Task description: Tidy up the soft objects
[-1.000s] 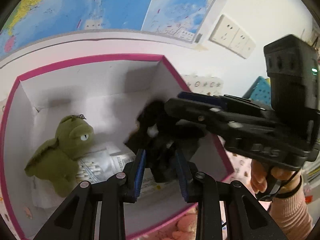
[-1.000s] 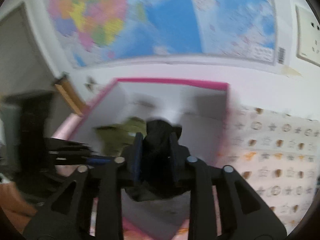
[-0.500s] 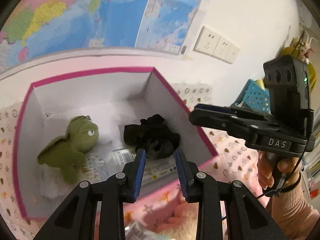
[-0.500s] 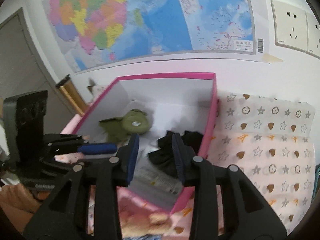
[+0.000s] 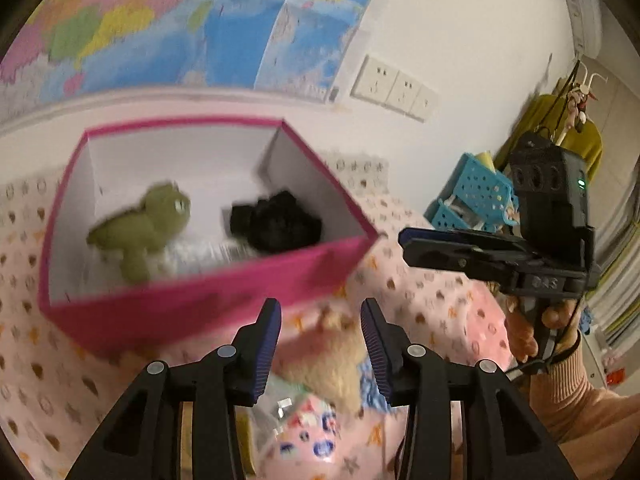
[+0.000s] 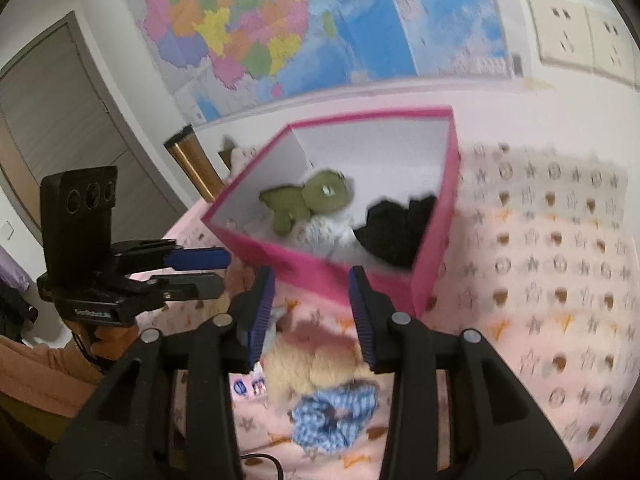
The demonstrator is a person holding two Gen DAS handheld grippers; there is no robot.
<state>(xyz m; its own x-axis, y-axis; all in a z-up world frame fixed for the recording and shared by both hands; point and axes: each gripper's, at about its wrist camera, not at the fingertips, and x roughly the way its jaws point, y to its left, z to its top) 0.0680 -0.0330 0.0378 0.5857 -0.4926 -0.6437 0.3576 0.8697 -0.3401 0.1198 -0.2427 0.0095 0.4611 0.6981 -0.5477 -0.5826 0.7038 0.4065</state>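
Note:
A pink box (image 5: pixel 180 312) (image 6: pixel 440 248) with a white inside holds a green plush animal (image 5: pixel 148 228) (image 6: pixel 312 200) and a crumpled black cloth (image 5: pixel 276 220) (image 6: pixel 400 228). My left gripper (image 5: pixel 320 316) (image 6: pixel 226 270) hangs in front of the box, its jaws opening with nothing gripped. A peach plush toy (image 5: pixel 332 356) (image 6: pixel 316 364) lies on the tablecloth below and between its fingers. My right gripper (image 6: pixel 312 292) (image 5: pixel 406 246) is also in front of the box, its jaws opening and holding nothing. A blue striped scrunchie (image 6: pixel 332 412) lies beside the peach plush.
A pink tablecloth (image 6: pixel 540 280) printed with stars and hearts covers the table. Blue perforated baskets (image 5: pixel 476 196) stand at the right, and a gold-coloured cylinder (image 6: pixel 188 160) stands left of the box. Behind the box is a wall with a map (image 6: pixel 280 32) and sockets (image 5: pixel 392 88). A printed packet (image 5: pixel 304 428) lies near the front edge.
Both grippers let go of the black cloth, which now lies in the box. Both have pulled back out of the box, bringing the peach plush and the scrunchie into view.

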